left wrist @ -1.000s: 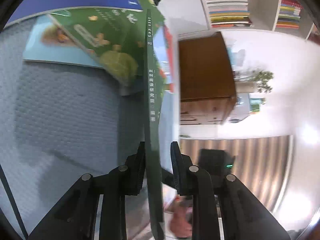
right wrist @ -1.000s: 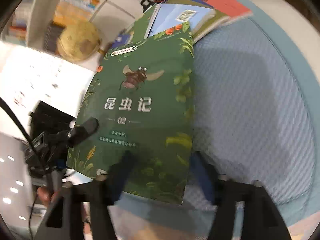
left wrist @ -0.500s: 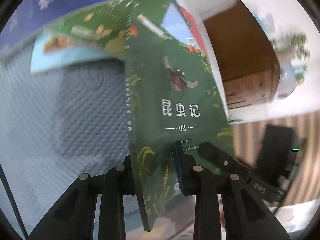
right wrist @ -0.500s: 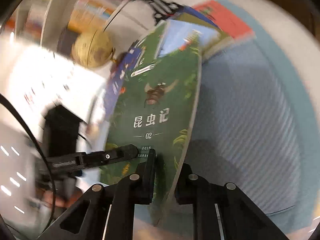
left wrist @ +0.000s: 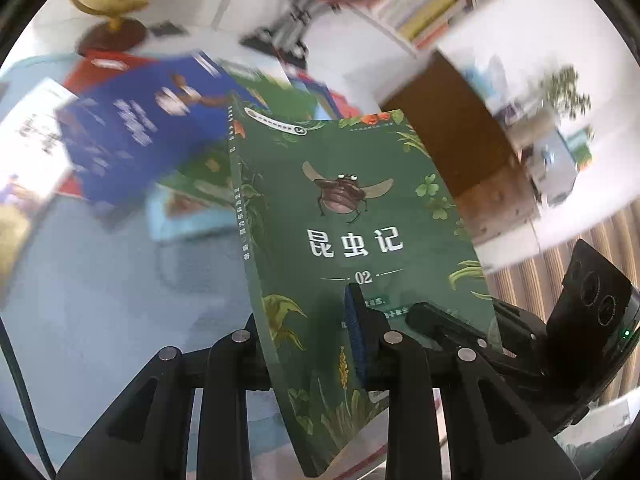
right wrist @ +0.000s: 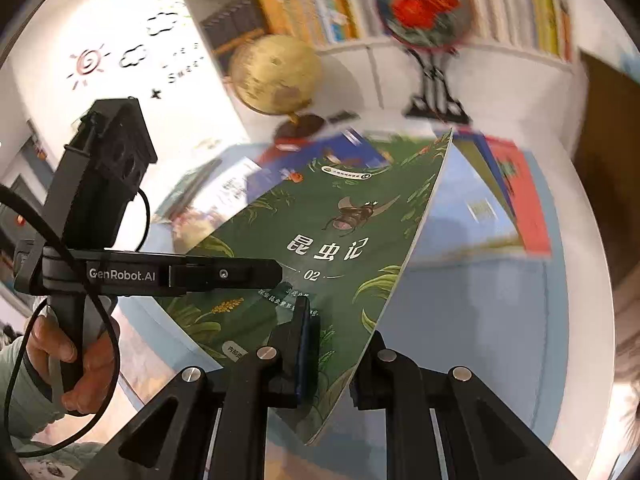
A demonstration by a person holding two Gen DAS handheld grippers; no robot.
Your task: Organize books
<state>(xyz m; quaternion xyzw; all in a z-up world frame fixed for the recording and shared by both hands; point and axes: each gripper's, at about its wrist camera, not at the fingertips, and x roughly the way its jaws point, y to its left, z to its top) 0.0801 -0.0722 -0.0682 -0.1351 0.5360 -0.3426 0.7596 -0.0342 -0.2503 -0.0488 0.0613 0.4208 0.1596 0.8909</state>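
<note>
The green book hides one finger of the left gripper. The blue book behind it is too blurry to read. The shelf books are cut off at the top edge.

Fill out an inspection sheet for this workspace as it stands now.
Surface: round white table with a blue textured mat.
Job's things: green insect book lifted off the mat, cover showing; other books lie loosely piled behind it.
Clutter: globe and a round red ornament on a black stand.
Grippers: left tongs and right tongs both clamp the green book's lower edge.
Cables: black cable loops by the hand holding the left tool.
Surroundings: bookshelf, wooden cabinet.
</note>
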